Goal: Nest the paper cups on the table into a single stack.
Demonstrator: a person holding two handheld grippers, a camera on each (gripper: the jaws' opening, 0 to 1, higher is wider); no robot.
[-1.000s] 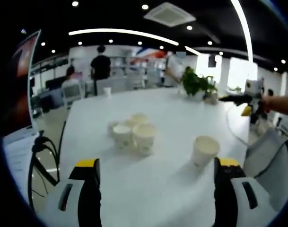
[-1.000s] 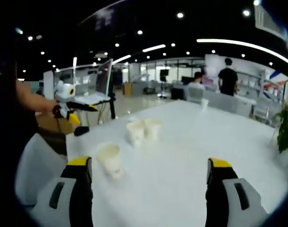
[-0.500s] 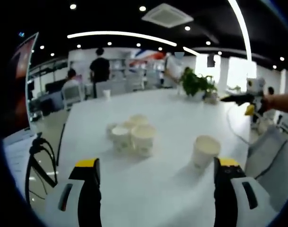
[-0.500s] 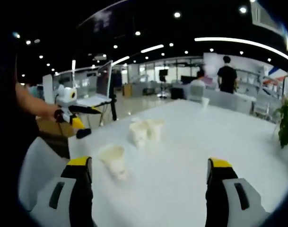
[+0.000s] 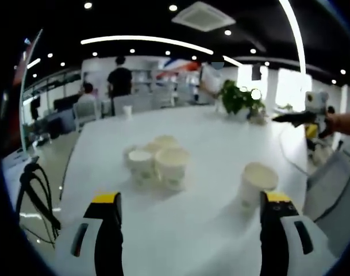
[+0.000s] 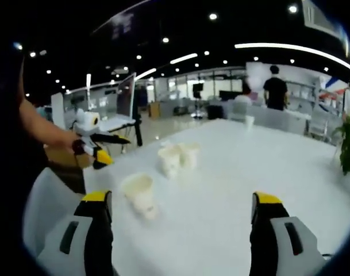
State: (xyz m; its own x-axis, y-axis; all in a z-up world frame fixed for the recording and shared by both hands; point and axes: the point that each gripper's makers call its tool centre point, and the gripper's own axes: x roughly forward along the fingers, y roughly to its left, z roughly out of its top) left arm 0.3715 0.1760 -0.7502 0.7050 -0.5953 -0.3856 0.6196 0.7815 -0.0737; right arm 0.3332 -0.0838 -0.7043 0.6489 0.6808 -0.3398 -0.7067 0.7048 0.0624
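**Several cups, none stacked yet**

In the left gripper view, a bunch of paper cups (image 5: 156, 162) sits mid-frame on the white table (image 5: 209, 230), one lone cup (image 5: 257, 183) at lower right. Both grippers, left gripper (image 5: 189, 230) and right gripper (image 6: 183, 230), have jaws wide apart, holding nothing. A hard squeeze could crush a light cup, or a bump could tip it.

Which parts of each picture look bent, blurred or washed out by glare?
Left gripper view: ceiling light strip bows with the fisheye; the paper cups are soft against the glaring white table. Right gripper view: the lone cup is blurred, background people hazy.
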